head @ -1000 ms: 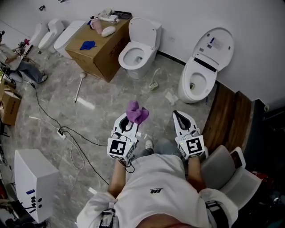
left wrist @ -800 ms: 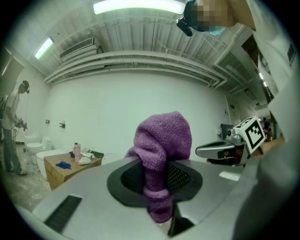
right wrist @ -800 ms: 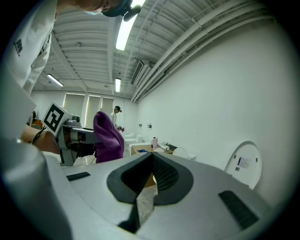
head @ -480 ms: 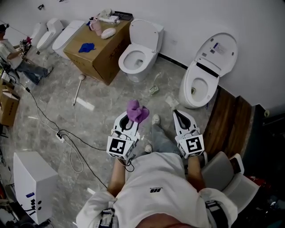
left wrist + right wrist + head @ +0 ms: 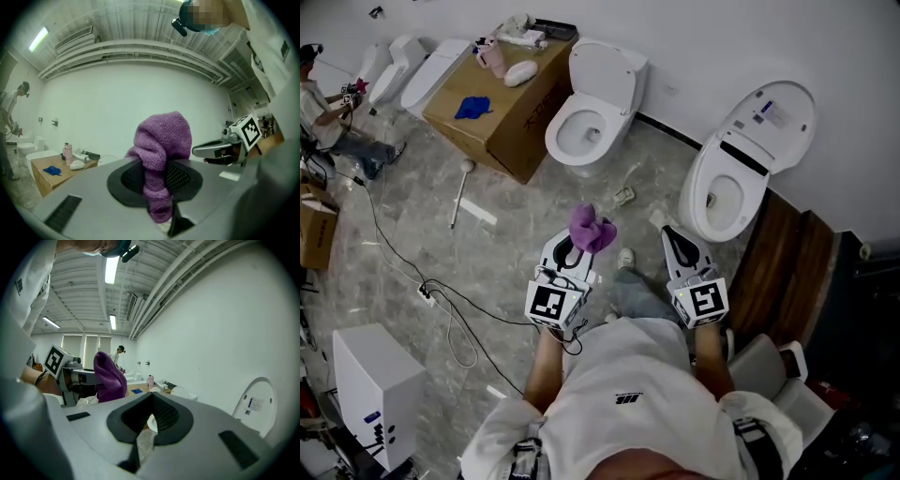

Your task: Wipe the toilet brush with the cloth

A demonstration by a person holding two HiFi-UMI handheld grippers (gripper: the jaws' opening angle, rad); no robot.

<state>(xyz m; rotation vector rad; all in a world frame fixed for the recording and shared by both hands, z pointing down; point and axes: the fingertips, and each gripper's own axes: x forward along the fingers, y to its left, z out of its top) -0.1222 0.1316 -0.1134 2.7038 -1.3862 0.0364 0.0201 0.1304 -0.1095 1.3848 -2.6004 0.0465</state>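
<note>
Grey floor [image 5: 517, 246], toilets [image 5: 586, 122], cardboard box [image 5: 502, 105], cable [image 5: 456, 324]

Both arms reach forward from the body, side by side; the left forearm [image 5: 546, 361] and the right forearm [image 5: 705, 352] are bare and almost parallel; each hand carries a gripper that points away from the person, about level; the left gripper [image 5: 572, 244] has its jaws closed on a purple cloth [image 5: 591, 230], which stands up above the tips; the right gripper [image 5: 673, 234] is near it at the right, not touching it; its jaws are pressed together, with nothing between them.
</note>
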